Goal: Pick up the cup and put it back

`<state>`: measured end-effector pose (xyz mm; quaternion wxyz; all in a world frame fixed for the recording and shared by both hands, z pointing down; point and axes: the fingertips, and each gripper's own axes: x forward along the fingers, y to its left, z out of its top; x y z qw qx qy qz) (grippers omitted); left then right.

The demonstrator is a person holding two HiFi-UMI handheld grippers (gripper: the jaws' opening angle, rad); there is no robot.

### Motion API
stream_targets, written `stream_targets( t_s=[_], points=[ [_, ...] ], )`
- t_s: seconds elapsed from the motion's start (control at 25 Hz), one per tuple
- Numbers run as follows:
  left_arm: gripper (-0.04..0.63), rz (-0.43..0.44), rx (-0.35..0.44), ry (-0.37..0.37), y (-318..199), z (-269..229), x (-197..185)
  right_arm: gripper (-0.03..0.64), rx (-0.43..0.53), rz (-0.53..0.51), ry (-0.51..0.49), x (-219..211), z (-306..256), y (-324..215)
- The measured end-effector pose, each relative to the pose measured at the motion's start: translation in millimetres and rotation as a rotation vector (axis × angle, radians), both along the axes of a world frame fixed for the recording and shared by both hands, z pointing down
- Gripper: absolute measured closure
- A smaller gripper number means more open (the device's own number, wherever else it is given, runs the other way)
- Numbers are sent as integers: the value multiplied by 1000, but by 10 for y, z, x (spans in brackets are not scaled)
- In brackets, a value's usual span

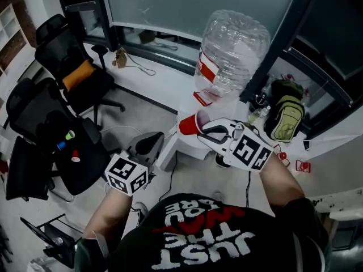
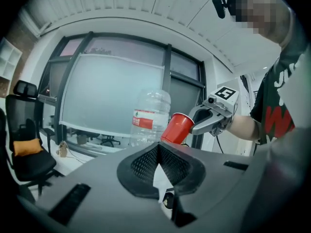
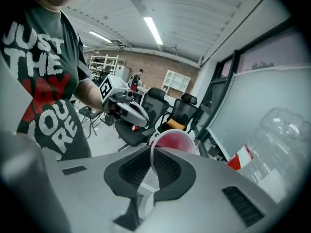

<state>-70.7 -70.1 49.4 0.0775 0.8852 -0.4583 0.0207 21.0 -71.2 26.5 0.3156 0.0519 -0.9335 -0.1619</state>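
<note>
My right gripper [image 1: 205, 130] is shut on the rim of a red plastic cup [image 1: 190, 124], which lies on its side in the air with its base pointing left. In the right gripper view the cup's rim [image 3: 175, 142] sits pinched between the black pads, its pink inside facing the camera. The left gripper view shows the cup [image 2: 177, 128] held by the right gripper [image 2: 201, 123] in front of the water bottle. My left gripper [image 1: 152, 142] hangs lower at the left, its pads meeting at the tips with nothing between them.
A big clear water bottle [image 1: 232, 55] with a red label stands on a white stand [image 1: 180, 147] just beyond the cup. Two black office chairs [image 1: 54, 135] stand at the left, one with small coloured cups on its seat. A green backpack [image 1: 286, 117] sits at the right.
</note>
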Motion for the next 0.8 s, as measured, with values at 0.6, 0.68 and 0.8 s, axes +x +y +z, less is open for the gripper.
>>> stream_targets(
  t_s=[0.6,0.68,0.8],
  points=[
    [588,49,-231,30,-362,2842,497,571,-147,131,228,196,3142,-492],
    [588,54,-247,20,-400,3374,555,571,-134,150,262,232,3718,-580],
    [588,60,-276,-6,-394,4176,653,571,-116,163,325,327,4620,-609]
  ],
)
